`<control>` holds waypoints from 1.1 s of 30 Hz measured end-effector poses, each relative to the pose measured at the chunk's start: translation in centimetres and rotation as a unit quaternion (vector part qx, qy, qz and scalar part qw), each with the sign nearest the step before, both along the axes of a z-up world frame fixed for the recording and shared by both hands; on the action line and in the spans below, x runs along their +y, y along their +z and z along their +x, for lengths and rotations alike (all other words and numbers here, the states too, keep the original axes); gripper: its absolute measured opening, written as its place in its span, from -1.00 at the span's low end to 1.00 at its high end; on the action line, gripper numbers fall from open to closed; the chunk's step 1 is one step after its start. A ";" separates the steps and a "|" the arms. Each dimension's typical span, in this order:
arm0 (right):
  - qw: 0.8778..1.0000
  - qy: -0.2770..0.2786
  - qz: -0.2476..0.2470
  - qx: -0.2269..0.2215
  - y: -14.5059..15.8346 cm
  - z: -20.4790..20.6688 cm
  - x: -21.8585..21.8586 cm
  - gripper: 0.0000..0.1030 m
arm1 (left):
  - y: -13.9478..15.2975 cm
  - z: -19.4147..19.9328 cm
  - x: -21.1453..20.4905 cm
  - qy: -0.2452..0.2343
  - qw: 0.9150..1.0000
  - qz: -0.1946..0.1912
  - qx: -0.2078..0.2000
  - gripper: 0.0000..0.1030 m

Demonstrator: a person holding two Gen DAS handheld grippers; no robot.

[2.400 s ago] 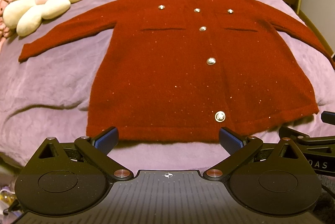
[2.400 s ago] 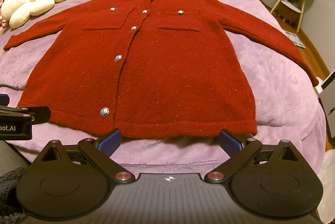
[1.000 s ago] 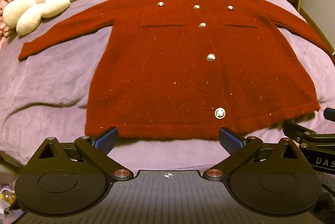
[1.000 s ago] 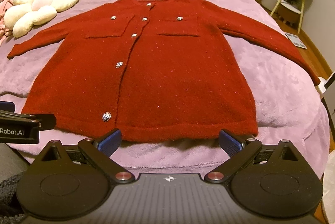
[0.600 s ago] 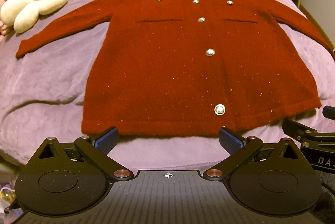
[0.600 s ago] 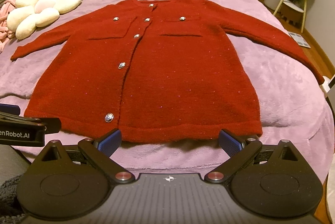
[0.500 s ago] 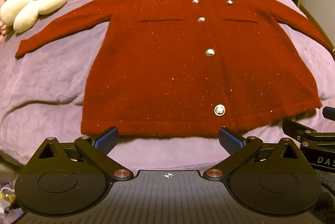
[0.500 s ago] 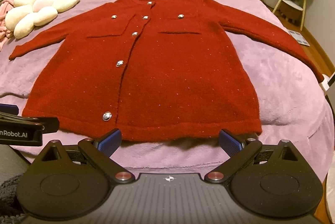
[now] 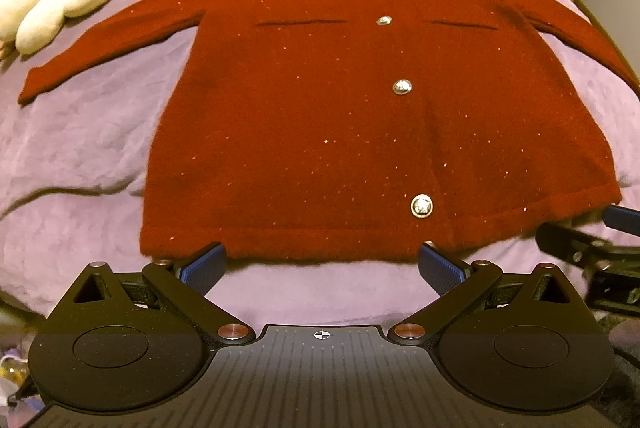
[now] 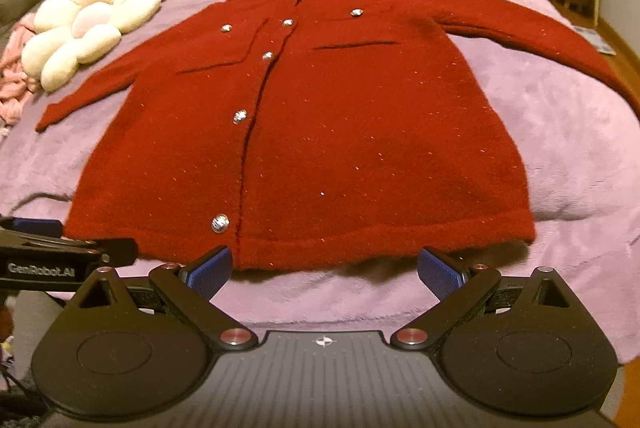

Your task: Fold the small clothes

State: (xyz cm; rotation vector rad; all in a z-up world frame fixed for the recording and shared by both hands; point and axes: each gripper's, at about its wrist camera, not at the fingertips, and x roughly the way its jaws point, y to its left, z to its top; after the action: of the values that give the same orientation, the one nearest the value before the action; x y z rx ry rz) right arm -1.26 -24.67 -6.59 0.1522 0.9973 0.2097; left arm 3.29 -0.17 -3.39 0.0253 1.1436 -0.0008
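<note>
The red knitted cardigan with silver buttons (image 9: pixel 360 115) lay flat, front up, on the purple bed (image 9: pixel 80 147). Both the left gripper (image 9: pixel 322 262) and right gripper (image 10: pixel 324 264) hovered spread, empty, just short of its hem; each should probably pinch a hem corner squarely.

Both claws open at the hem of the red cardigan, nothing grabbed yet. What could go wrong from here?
1. The red cardigan lies flat on the plush purple blanket; a claw closing at the hem may pinch blanket along with knit.
2. The left claw and right claw sit close side by side, so they may collide during the fold.
3. The far sleeve trails toward the bed edge and may drag or slip off.
</note>
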 end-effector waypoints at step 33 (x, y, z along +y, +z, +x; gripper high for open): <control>0.812 -0.526 0.226 -0.109 -10.6 18.3 -36.8 -0.72 | -7.7 16.6 1.7 0.049 0.991 -0.081 -0.097 1.00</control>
State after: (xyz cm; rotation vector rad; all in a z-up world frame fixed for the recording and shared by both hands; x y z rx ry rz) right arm 17.00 -61.48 -17.14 1.0662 0.4974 -0.5596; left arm 19.93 1.56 -11.09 -0.1715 0.9454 -0.0034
